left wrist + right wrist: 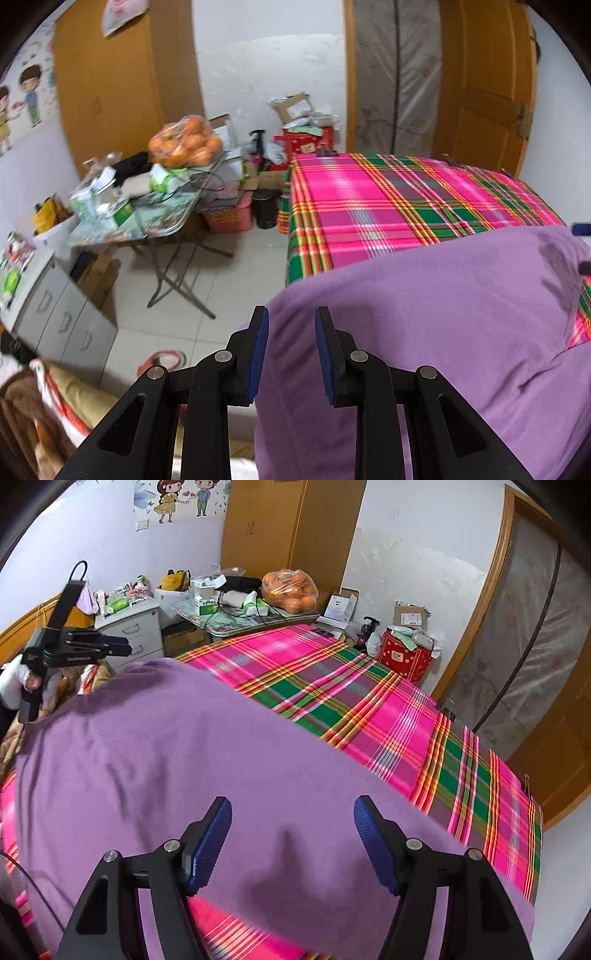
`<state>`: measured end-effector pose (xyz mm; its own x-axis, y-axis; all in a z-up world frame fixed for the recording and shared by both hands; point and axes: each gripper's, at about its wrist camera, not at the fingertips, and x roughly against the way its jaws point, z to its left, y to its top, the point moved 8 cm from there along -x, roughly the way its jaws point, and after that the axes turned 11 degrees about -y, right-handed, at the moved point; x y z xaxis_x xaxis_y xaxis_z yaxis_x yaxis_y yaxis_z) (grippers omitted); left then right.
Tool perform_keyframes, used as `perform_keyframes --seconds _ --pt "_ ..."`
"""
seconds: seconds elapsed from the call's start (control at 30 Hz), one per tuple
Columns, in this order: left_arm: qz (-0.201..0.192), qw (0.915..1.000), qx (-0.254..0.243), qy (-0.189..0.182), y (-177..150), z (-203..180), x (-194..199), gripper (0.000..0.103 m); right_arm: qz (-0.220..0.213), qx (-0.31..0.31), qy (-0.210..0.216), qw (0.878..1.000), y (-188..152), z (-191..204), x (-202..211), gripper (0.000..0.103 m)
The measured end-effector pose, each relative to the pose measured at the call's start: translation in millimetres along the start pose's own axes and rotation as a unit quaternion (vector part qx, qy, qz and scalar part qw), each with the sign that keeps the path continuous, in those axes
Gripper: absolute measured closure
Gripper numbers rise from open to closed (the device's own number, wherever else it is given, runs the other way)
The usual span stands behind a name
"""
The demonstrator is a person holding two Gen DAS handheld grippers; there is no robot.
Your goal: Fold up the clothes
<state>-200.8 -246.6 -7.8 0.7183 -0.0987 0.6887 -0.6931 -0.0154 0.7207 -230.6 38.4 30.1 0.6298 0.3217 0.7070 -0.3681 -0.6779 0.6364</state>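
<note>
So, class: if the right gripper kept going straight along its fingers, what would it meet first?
Most likely the purple garment, spread on the plaid bed cover directly beyond the open right gripper. Depth is uncertain, but nothing else shows in between.

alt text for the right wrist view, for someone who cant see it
The right gripper hovers open over a purple garment spread across a bed with a pink and green plaid sheet. The left gripper shows at the garment's far left edge, with a cluttered table and a bag of oranges behind.
</note>
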Motion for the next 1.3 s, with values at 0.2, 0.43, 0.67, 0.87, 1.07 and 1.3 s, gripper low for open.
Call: perform_keyframes --seconds 0.2,0.43,0.67,0.87,1.07,1.3 --pt "0.03 0.9989 -0.023 -0.028 3.4 -1.8 -32.1 0.076 0.021 -0.011 0.013 1.0 5.5 -19.4 -49.7 0.036" --pt "0.036 0.998 -0.029 -0.042 7.5 2.5 -49.4 0.076 0.023 -0.005 0.033 0.999 20.9 -36.2 -90.6 0.038" --pt "0.056 0.9961 -0.042 -0.054 8.1 1.9 -64.1 0.076 0.042 0.007 0.079 0.996 26.5 -34.9 -122.7 0.043" --pt "0.06 0.9954 -0.025 -0.071 6.4 6.5 -71.4 0.076 0.049 -0.007 0.106 0.993 20.8 -35.2 -133.5 0.043" --pt "0.066 0.9937 -0.006 -0.091 9.4 10.2 -75.0 0.074 0.056 -0.018 0.11 0.992 20.7 -31.6 -131.7 0.045" --pt "0.057 0.9949 0.002 -0.083 12.8 9.4 -77.7 0.084 0.059 -0.01 0.091 0.994 23.5 -22.1 -125.8 0.099"
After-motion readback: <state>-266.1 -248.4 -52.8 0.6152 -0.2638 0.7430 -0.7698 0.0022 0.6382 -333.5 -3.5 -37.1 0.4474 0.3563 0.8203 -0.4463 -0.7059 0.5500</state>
